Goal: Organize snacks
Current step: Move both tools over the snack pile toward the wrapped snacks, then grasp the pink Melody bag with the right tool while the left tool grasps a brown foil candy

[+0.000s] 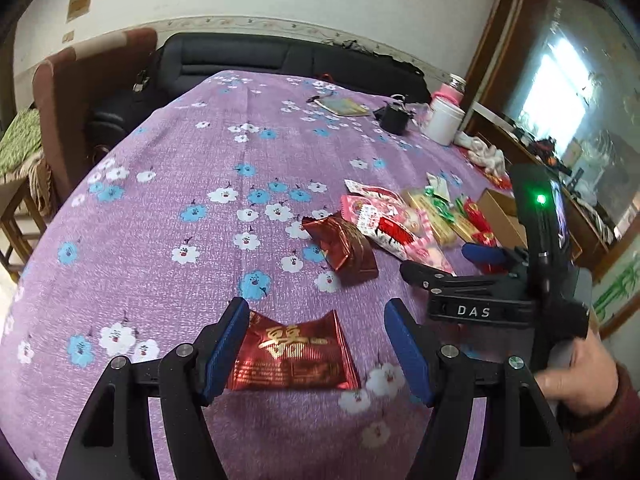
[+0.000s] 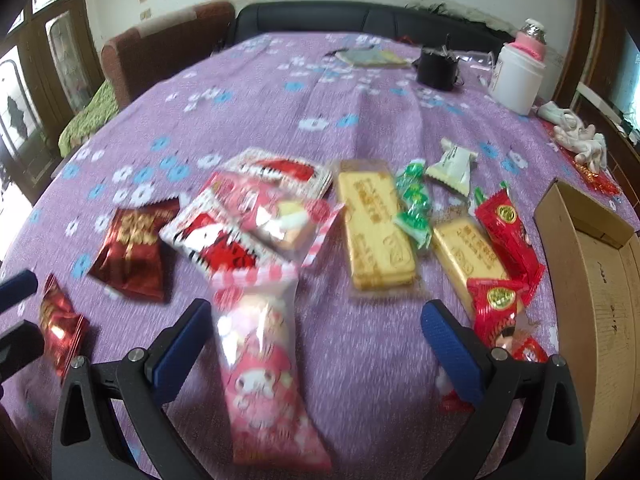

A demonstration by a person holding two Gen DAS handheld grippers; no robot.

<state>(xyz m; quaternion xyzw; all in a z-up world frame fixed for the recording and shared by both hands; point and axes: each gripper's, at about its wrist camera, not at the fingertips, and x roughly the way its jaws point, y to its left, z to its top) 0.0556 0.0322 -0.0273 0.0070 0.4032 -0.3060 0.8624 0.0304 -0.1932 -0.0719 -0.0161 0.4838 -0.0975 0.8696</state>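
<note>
left gripper point(image 1: 316, 356) spread, dark red snack packet point(image 1: 294, 360) flat on the purple cloth point(image 1: 200, 160) between its pads, touching the left pad only, so not gripped. right gripper point(image 2: 316, 350) also spread, straddling the pink pouch point(image 2: 264, 364), no pinch. snack pile at 12 o'clock, cardboard box point(image 2: 592, 288) at 3, likely the bin.
</note>
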